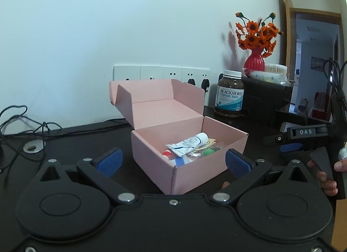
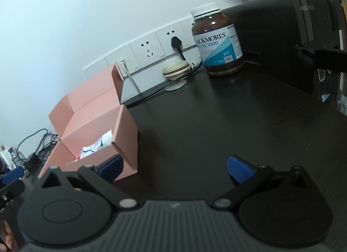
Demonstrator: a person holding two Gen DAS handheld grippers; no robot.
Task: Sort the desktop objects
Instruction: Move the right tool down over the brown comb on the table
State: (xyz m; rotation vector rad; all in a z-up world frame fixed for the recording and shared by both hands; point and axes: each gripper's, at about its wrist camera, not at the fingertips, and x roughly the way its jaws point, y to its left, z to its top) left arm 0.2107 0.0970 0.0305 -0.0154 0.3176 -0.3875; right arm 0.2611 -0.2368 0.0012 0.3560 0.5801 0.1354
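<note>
My left gripper (image 1: 173, 161) has its jaws apart before the pink box (image 1: 188, 143); my right gripper (image 2: 175, 167), jaws apart too, sees the fish-oil bottle (image 2: 219, 41) at one o'clock.

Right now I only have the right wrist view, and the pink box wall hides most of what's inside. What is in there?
Observer: From the left wrist view, a crumpled white tube lies on top of flat packets in the pink box.
Operator: Anything else in it?
Observer: A green item sits beside the packets, and a red-and-white one lies near the front wall.
Operator: Is the left gripper holding anything?
Observer: No. The left gripper is open, and the box's near corner sits between its fingers.
Operator: What is behind the fish oil bottle?
Observer: Behind the fish oil bottle, a red vase holds orange flowers.
</note>
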